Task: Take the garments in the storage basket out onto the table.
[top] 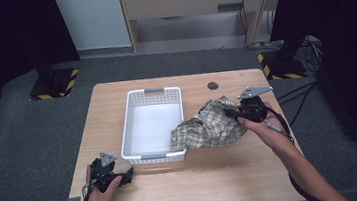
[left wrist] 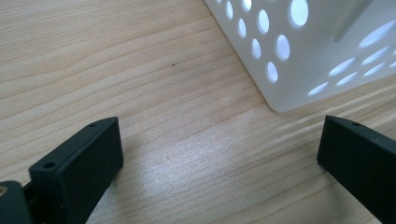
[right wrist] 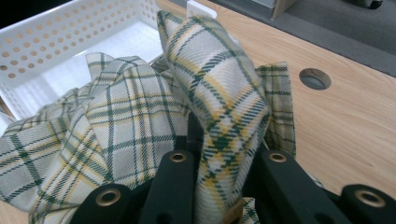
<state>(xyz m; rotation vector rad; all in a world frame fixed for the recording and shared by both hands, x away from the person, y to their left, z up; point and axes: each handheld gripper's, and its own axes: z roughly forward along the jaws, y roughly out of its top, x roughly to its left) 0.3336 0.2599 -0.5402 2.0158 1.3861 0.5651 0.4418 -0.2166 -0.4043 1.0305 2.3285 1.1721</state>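
Observation:
A plaid cloth (top: 209, 125) in cream, green and yellow hangs bunched beside the white perforated basket (top: 133, 119), its left edge draped over the basket's right rim. My right gripper (top: 241, 114) is shut on a fold of that cloth (right wrist: 219, 126), lifting it a little off the wooden table (top: 214, 172); the basket (right wrist: 60, 37) lies just beyond. My left gripper (top: 124, 178) rests low on the table near the front left corner, open with nothing between its jaws (left wrist: 219, 154). A corner of the basket (left wrist: 289, 51) stands just ahead of it.
The basket's inside looks bare. A round cable hole (top: 212, 85) sits in the table behind the cloth, also seen as a hole (right wrist: 314, 78) right of it. Dark stands with striped bases (top: 54, 86) flank the table's far side.

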